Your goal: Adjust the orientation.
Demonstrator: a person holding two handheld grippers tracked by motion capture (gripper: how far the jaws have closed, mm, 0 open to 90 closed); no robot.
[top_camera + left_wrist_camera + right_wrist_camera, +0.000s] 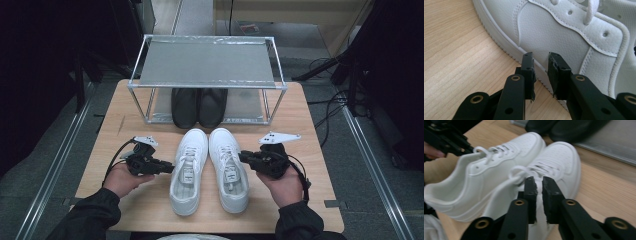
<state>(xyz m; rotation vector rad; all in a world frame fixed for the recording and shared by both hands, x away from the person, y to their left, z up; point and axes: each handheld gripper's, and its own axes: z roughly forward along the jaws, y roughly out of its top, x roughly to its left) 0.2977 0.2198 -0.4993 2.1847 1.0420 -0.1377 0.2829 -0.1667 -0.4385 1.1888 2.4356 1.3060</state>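
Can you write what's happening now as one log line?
left gripper: at left white shoe, jaws apart | right gripper: shut on right white shoe | black shoes: under rack

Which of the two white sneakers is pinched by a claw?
The right white sneaker: the right claw is shut on its side wall. The left white sneaker only has the left claw beside it.
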